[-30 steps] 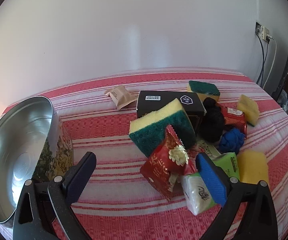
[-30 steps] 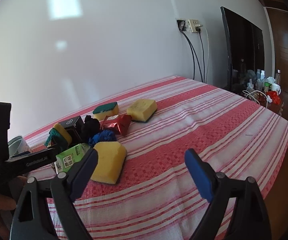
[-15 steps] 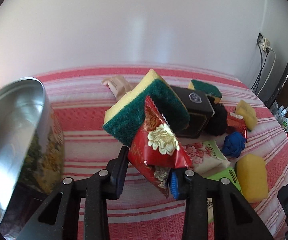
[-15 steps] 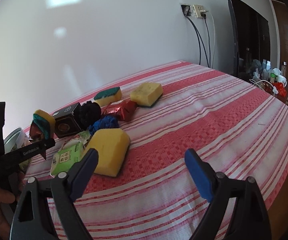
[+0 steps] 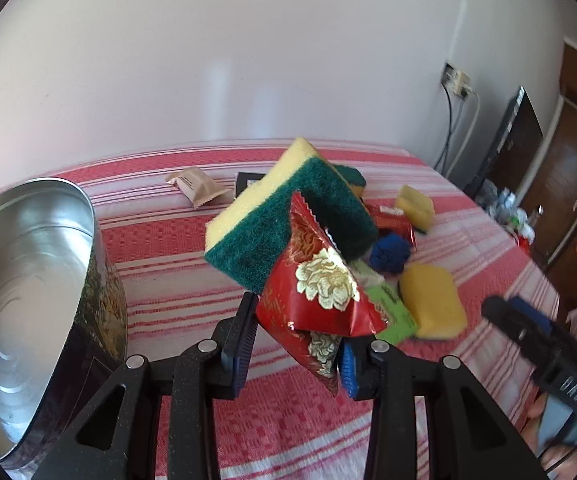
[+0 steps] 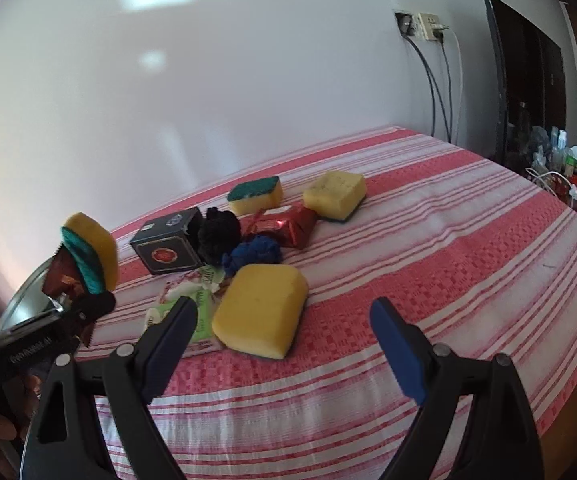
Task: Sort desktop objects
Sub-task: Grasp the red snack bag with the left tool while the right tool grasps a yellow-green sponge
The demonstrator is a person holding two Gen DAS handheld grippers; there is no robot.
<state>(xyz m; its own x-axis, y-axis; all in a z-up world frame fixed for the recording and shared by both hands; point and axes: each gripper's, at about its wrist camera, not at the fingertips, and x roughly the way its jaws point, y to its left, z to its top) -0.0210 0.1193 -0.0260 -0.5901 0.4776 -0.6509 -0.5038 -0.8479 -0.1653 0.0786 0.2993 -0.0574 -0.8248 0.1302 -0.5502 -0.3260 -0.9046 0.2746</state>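
Note:
My left gripper (image 5: 296,340) is shut on a red snack packet (image 5: 312,292) with a pale flower print and holds it above the striped red cloth (image 5: 176,280). A yellow-and-green scouring sponge (image 5: 272,232) is lifted with it, leaning on the packet's top; whether the pads also pinch it I cannot tell. An open metal tin (image 5: 28,300) stands just to the left. In the right wrist view the raised packet (image 6: 62,276) and sponge (image 6: 88,252) show at the far left. My right gripper (image 6: 282,312) is open and holds nothing, just short of a plain yellow sponge (image 6: 260,308).
Still on the cloth are a black box (image 6: 168,244), a black pompom (image 6: 218,236), a blue pompom (image 6: 256,252), another red packet (image 6: 284,224), two more sponges (image 6: 254,194) (image 6: 336,192), a green packet (image 6: 200,316) and a beige sachet (image 5: 196,188). A screen (image 6: 528,80) stands by the right edge.
The left gripper closed on the red packet and raised it, with the green sponge, up and leftward near the tin. The right gripper stayed open and nearly still.

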